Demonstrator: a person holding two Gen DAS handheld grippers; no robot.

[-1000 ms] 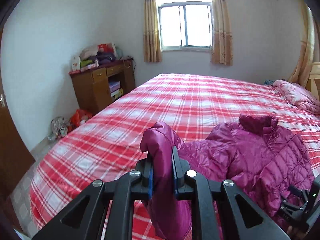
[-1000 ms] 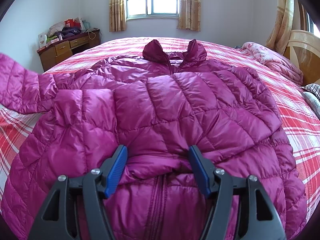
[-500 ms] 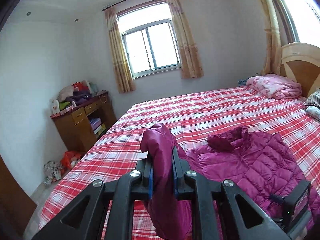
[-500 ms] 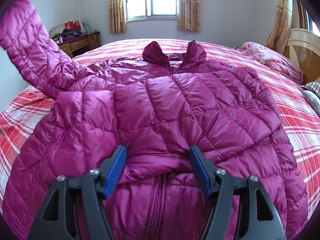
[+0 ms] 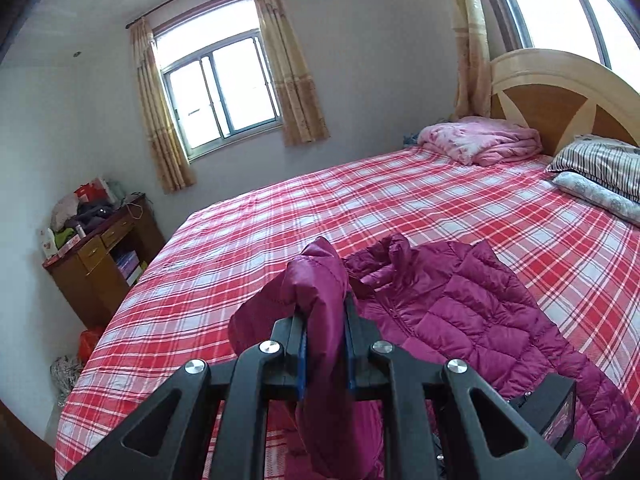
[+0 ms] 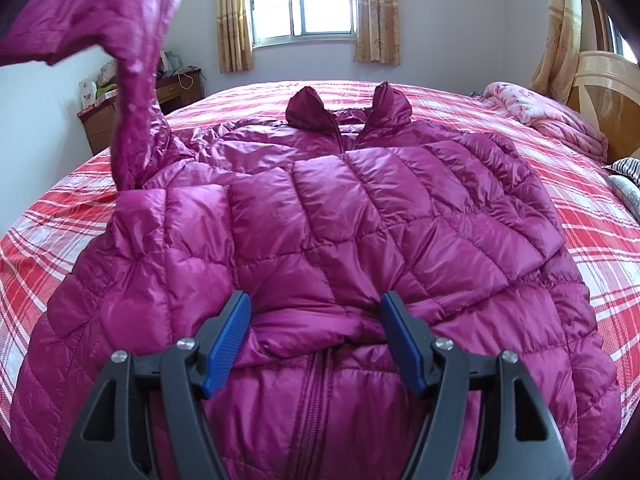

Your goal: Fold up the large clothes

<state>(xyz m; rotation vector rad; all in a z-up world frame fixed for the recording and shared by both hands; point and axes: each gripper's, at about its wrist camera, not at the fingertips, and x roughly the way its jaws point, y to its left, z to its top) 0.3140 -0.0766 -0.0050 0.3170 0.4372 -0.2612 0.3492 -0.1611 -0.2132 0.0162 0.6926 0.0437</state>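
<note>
Jacket (image 6: 328,216) — magenta quilted puffer, laid front-up across the bed (image 5: 400,208), collar toward the window (image 6: 304,0), zipper running down its middle toward the right wrist camera. One sleeve (image 6: 132,80) is lifted off the bed and hangs high at the left of the right wrist view.

Left gripper (image 5: 325,312) — raised well above the bed, tilted down over the red plaid sheet. Jaws pressed together on the sleeve end (image 5: 320,280); fabric bunches above the fingertips and drapes below them.

Right gripper (image 6: 316,308) — held low over the jacket's lower front, pointing toward the collar. Blue pads (image 6: 228,340) spread wide, one to each side of the zipper line, both resting against the puffed fabric with nothing pinched between them.

Surroundings: pink folded blanket (image 5: 480,140) and striped pillow (image 5: 600,164) by the wooden headboard (image 5: 560,96); a cluttered wooden cabinet (image 5: 100,264) stands beside the bed, under the curtained window.
</note>
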